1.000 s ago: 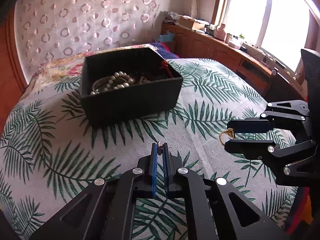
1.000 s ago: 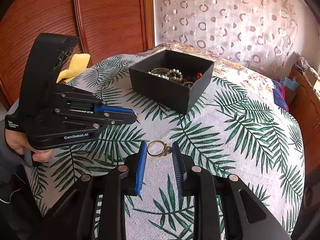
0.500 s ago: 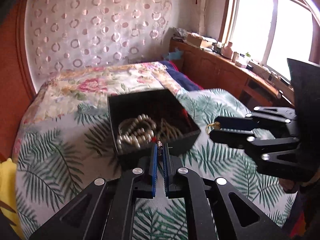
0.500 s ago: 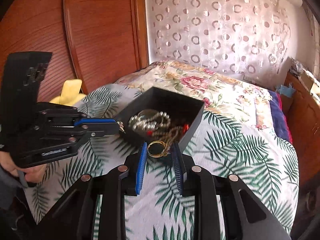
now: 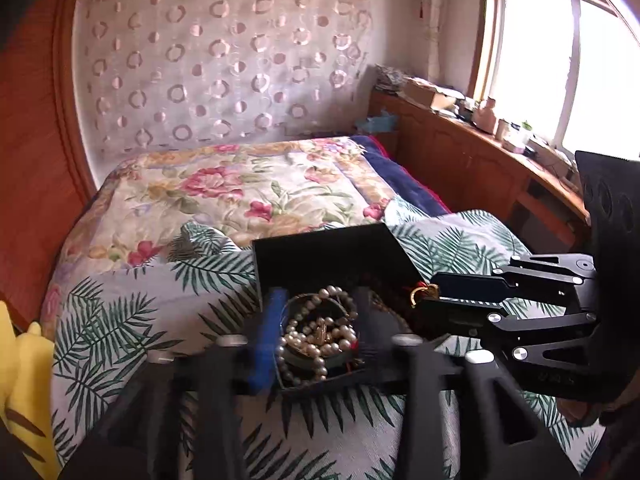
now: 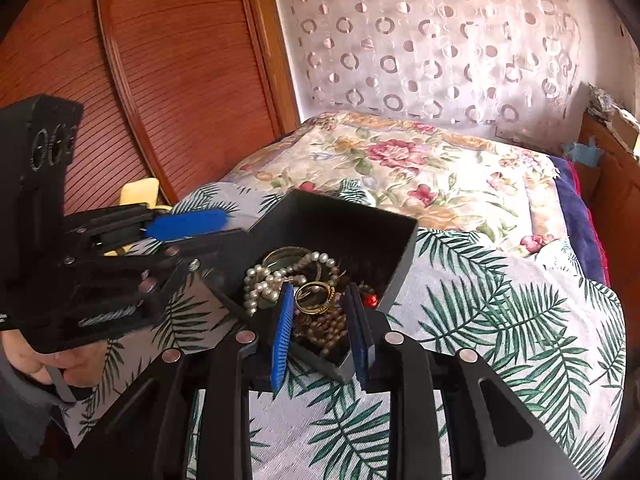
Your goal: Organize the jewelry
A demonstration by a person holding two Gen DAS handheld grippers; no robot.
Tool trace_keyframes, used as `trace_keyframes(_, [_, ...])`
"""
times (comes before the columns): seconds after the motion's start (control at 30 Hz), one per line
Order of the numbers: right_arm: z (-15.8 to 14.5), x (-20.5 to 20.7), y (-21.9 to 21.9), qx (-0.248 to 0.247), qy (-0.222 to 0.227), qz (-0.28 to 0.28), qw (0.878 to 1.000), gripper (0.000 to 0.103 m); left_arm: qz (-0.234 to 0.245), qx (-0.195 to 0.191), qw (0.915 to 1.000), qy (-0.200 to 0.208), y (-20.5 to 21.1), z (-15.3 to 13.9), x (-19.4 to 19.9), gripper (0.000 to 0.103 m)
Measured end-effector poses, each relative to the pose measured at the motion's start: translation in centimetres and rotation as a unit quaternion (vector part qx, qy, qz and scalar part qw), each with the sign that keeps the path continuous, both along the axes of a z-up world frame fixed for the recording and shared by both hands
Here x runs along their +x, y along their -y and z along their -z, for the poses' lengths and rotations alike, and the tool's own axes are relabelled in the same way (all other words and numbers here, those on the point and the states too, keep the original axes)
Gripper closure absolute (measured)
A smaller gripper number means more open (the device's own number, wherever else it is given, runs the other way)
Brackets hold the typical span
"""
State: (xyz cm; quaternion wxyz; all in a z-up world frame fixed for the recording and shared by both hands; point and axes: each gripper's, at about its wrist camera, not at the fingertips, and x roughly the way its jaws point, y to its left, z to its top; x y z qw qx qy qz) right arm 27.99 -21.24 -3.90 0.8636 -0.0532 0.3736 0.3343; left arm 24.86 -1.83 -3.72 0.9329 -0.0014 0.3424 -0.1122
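black jewelry boxes [image 6: 400, 252]: one
grippers: two, left gripper [image 5: 316, 320] and right gripper [image 6: 320, 300]
gold rings [image 6: 314, 298]: one clearly seen
pearl strands [image 5: 320, 336]: tangled, count unclear
yellow plush toys [image 5: 24, 380]: one
windows [image 5: 560, 60]: one

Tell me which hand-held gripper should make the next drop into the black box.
The right hand-held gripper. It holds the gold ring between its pads, directly over the open black box. The left hand-held gripper has just been opening over the pearls, with nothing visibly gripped.
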Motion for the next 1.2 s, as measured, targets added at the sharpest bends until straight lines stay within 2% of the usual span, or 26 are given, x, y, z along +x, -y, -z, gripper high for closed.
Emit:
trace_keyframes(0.1, [-0.3,0.2,0.4,0.005,0.000,0.006,1.000,0.070,-0.005,0.000,1.0000,-0.001,-0.3,-0.1,-0.3,0.052])
trace_keyframes(0.17, [-0.5,0.0,0.7,0.004,0.006,0.008,1.000,0.068,-0.010,0.005,0.9999,0.008,-0.5,-0.3,-0.9,0.037])
trace_keyframes(0.2, [-0.6,-0.1,0.9,0.004,0.007,0.010,1.000,0.059,-0.011,0.005,0.9999,0.012,-0.5,-0.3,-1.2,0.035])
trace_keyframes(0.27, [-0.9,-0.4,1.2,0.007,0.013,0.016,1.000,0.055,-0.016,0.008,0.9997,0.015,-0.6,-0.5,-1.9,0.023])
trace_keyframes(0.37, [-1.4,-1.1,1.4,0.005,0.028,0.025,0.999,0.054,-0.027,0.014,0.9990,0.032,-0.8,-1.0,-3.6,0.010])
trace_keyframes(0.4, [-1.7,-1.7,1.6,0.004,0.036,0.035,0.999,0.048,-0.029,0.015,0.9988,0.038,-0.9,-1.2,-4.1,0.008])
trace_keyframes(0.6, [-3.5,-6.4,3.2,0.012,0.091,0.090,0.992,0.020,-0.049,0.008,0.9968,0.063,-1.4,-2.1,-8.7,0.008])
trace_keyframes(0.7, [-4.2,-8.9,4.1,0.028,0.108,0.109,0.988,0.010,-0.059,0.009,0.9954,0.074,-1.5,-2.4,-11.1,0.008])
trace_keyframes(0.9, [-4.4,-13.1,5.7,0.048,0.122,0.140,0.982,0.002,-0.081,0.013,0.9922,0.093,-1.5,-2.8,-14.9,0.008])
trace_keyframes(1.2, [-3.4,-17.1,7.5,0.044,0.128,0.184,0.974,0.002,-0.088,0.022,0.9897,0.111,-0.9,-3.1,-18.8,0.008])
